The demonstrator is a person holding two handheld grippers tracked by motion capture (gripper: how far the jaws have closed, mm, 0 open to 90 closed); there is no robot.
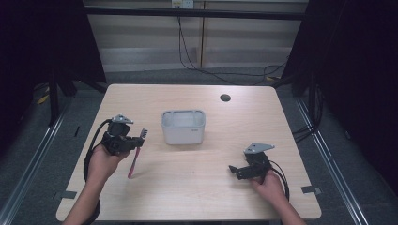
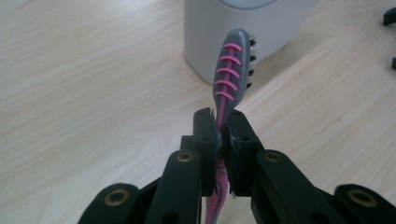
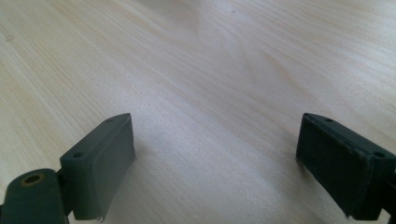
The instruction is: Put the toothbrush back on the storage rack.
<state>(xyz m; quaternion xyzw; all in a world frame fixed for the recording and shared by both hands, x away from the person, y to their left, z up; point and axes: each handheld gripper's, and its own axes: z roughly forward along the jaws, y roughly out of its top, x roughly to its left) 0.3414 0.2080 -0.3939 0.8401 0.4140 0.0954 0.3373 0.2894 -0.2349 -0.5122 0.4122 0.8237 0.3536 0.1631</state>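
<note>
A pink and grey toothbrush [image 1: 135,156] is held at the table's left by my left gripper [image 1: 133,142], which is shut on its handle. In the left gripper view the grey brush head [image 2: 232,65] with pink ribs sticks up past the jaws, bristles facing right, just in front of a white rectangular container [image 2: 243,32]. That container [image 1: 183,127] stands at the middle of the table, open at the top. My right gripper [image 1: 234,170] rests at the table's right, open, with bare wood between its fingers [image 3: 100,161].
The wooden table [image 1: 197,187] has a round cable hole [image 1: 225,97] at its back. Cables run across the floor behind it. A person's hands hold both grippers near the table's front.
</note>
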